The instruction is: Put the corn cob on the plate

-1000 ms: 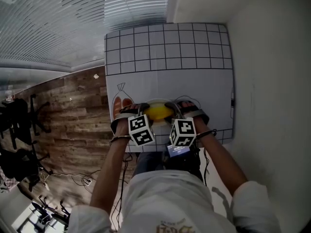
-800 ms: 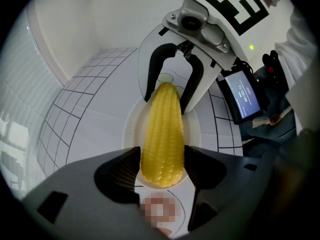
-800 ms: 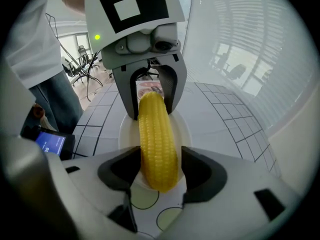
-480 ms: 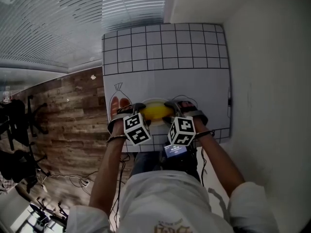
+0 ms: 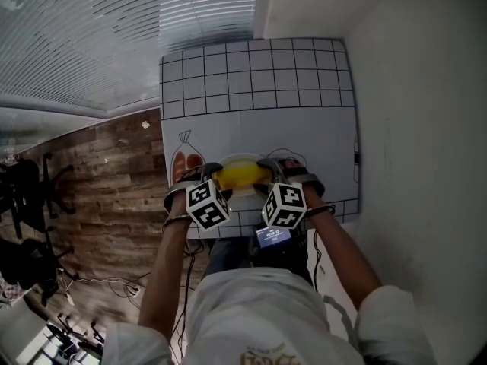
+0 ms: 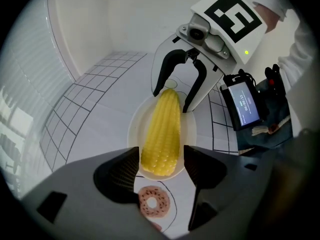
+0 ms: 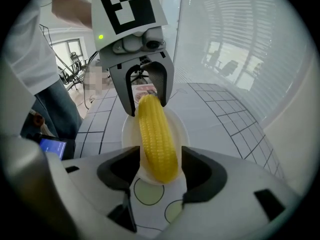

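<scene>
A yellow corn cob (image 5: pixel 242 176) lies lengthwise on a small white plate (image 5: pixel 243 159) near the table's front edge. My left gripper (image 5: pixel 215 172) straddles its left end and my right gripper (image 5: pixel 268 169) its right end. In the left gripper view the cob (image 6: pixel 162 134) rests on the plate (image 6: pixel 134 129) between my open jaws (image 6: pixel 161 154), thin gaps at both pads. The right gripper (image 6: pixel 172 101) stands over the far tip. The right gripper view shows the same: cob (image 7: pixel 156 136), plate (image 7: pixel 129 129), open right gripper (image 7: pixel 160 156), left gripper (image 7: pixel 146 106) opposite.
The plate sits on a white mat (image 5: pixel 259 90) with a black grid and drawn food shapes: a donut (image 6: pixel 154 203) and pale circles (image 7: pixel 148 191). A small lit screen (image 6: pixel 243 104) hangs at the person's waist. Wooden floor (image 5: pixel 114 181) lies left of the table, a white wall (image 5: pixel 411 128) to the right.
My left gripper has shifted slightly left and rolled a little. The corn cob stays on the plate and the right gripper holds its place.
</scene>
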Demonstrator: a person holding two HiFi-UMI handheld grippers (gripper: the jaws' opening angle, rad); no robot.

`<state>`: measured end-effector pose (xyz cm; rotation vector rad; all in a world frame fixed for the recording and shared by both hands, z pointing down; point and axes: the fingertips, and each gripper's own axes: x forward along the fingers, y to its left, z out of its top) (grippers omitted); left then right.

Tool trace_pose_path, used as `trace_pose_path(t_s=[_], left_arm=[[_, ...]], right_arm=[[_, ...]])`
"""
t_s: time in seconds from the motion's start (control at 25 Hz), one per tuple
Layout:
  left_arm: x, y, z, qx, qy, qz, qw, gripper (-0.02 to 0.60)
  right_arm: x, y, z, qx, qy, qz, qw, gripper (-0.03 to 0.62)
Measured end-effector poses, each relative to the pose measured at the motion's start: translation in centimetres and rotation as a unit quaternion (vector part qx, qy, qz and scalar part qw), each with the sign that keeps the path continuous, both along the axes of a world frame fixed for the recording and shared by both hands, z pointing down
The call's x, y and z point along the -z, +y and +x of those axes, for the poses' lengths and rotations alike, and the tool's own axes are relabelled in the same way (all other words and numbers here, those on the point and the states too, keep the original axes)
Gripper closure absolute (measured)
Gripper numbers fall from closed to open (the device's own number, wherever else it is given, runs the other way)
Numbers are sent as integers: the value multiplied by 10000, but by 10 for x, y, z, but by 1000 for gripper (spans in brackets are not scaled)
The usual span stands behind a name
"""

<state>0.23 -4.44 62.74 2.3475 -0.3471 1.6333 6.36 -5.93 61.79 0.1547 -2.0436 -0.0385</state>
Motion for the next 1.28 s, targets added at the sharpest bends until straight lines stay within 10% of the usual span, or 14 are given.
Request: trace_pose_path(t_s=[0.92, 1.08, 1.2, 1.28], left_arm=[[38, -16, -32, 1451, 528, 793, 9848, 311], [50, -27, -43, 1753, 533, 1252, 9751, 542], [57, -31, -44, 2221, 895, 1191, 9636, 573], [60, -32, -42, 2443, 1137, 1126, 9564, 574]], right_arm=[[17, 10, 19, -707, -229, 90, 9972, 333], [23, 10, 16, -832, -303, 199, 9959, 333], [29, 4, 16, -1086, -389, 404, 9925, 347], [37, 0, 16, -1282, -551, 540, 9887, 528]])
